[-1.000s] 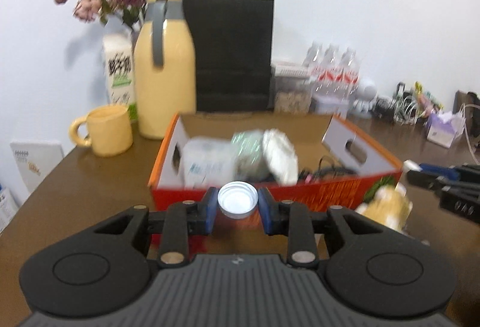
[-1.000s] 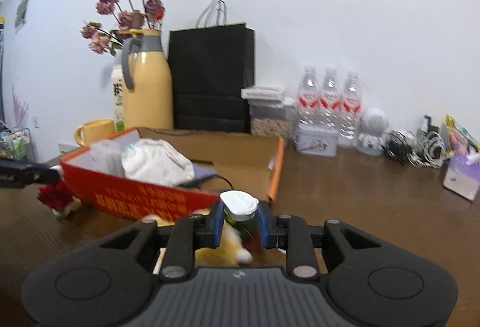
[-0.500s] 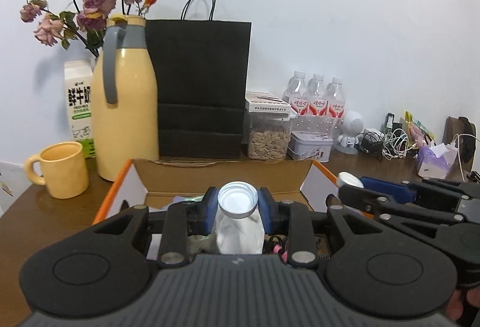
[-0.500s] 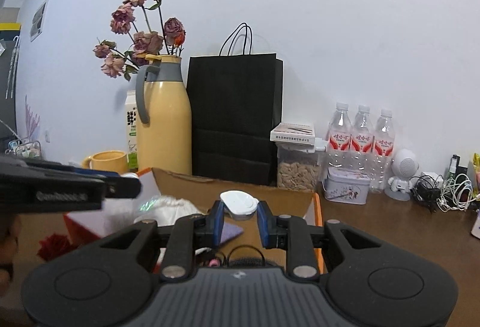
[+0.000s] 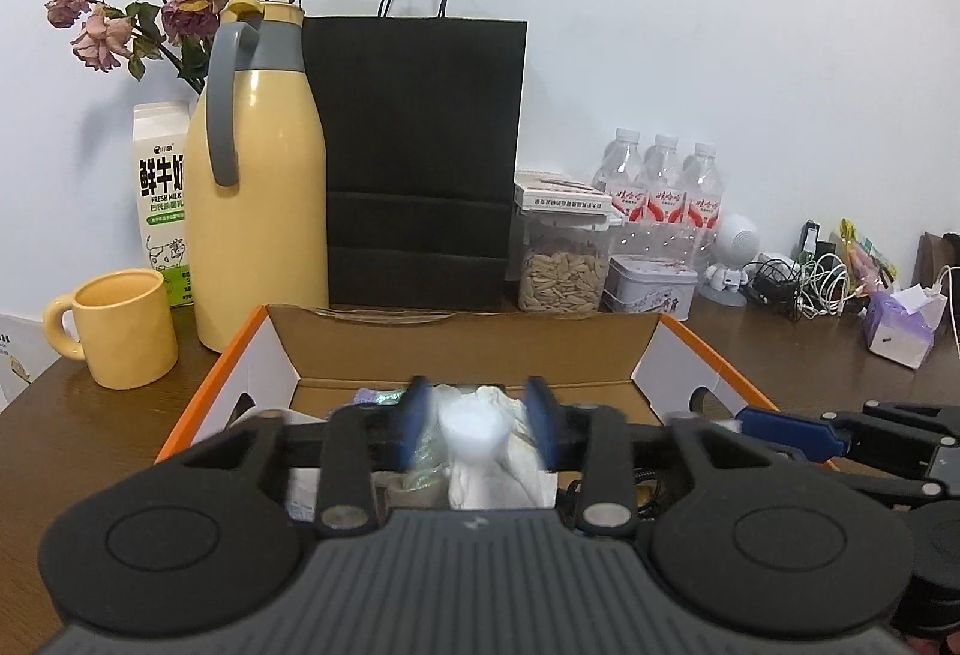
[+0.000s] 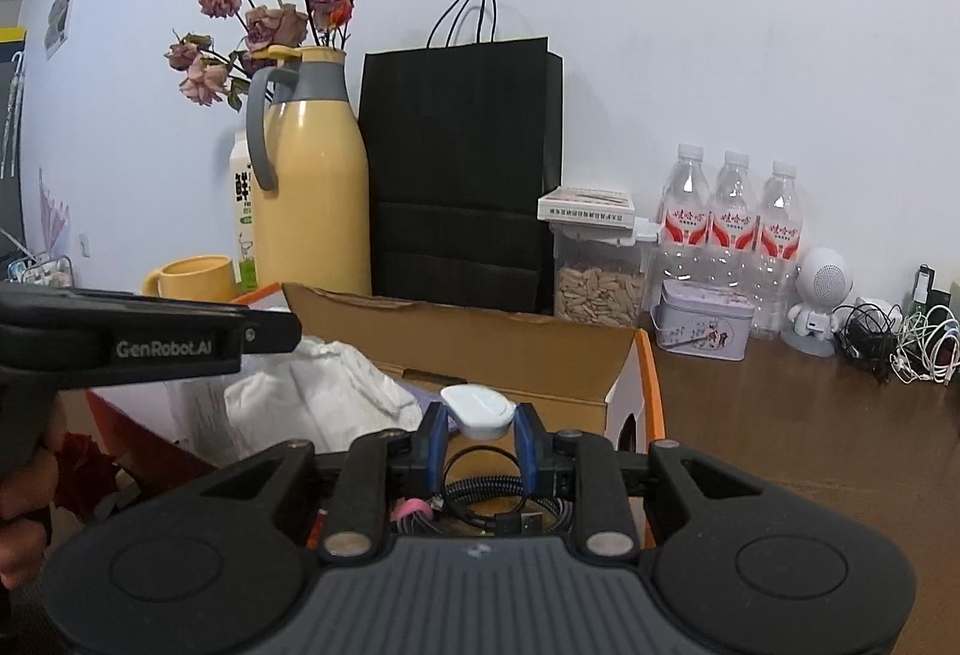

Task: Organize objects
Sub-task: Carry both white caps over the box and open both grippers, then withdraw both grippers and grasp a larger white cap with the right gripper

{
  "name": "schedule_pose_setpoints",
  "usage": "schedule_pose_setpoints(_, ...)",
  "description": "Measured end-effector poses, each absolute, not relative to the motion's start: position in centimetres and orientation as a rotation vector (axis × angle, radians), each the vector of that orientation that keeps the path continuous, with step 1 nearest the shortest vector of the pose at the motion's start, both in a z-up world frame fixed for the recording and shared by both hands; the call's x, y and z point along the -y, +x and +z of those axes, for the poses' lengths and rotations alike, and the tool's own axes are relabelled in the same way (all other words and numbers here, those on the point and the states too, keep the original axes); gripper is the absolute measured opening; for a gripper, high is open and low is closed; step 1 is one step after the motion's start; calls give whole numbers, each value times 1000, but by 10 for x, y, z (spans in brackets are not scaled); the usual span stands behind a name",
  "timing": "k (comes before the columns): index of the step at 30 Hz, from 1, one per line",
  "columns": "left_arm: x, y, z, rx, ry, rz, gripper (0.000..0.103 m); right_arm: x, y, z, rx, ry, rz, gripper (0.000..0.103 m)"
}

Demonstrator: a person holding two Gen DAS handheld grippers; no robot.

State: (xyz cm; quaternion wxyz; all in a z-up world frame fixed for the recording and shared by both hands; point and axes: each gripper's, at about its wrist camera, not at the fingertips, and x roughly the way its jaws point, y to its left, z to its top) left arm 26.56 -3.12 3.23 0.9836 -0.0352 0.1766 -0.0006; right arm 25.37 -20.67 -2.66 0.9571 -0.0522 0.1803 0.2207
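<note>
White bottle is between the opening jaws of the left gripper, above the cardboard box. Right gripper grasps a white cap.

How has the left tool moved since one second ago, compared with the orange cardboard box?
Yes. The left tool went forward: before it stood short of the cardboard box, now it is over it, jaws opening around the small white bottle.

Each hand-held gripper has a ribbed dark grey body flanked by two round matte black discs with a raised ring. Black link arms with silver pivot pins run forward to short fingers faced with blue pads. The left gripper seen from the side is a long black bar lettered "GenRobot.AI" in pale grey, with one small screw.
</note>
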Motion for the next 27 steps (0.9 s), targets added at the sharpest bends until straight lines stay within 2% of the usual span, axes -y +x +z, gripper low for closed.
schedule_pose_setpoints(1,31,264,33,-344,-72,0,70,206,254,-28,-373,-109,448,27)
schedule_pose_setpoints(2,30,262,33,-334,-71,6,79,206,253,-28,-374,-106,447,39)
schedule_pose_setpoints(3,30,261,33,-323,-70,11,95,207,252,-28,-371,-101,447,59)
schedule_pose_setpoints(4,29,260,33,-312,-73,18,103,207,252,-28,-367,-97,445,71)
schedule_pose_setpoints(5,28,258,33,-295,-84,28,103,208,251,-28,-360,-95,441,93)
schedule_pose_setpoints(6,27,258,33,-292,-90,31,103,208,250,-27,-353,-92,437,103)
schedule_pose_setpoints(27,24,241,34,-325,-101,57,103,213,241,-22,-323,-91,422,103)
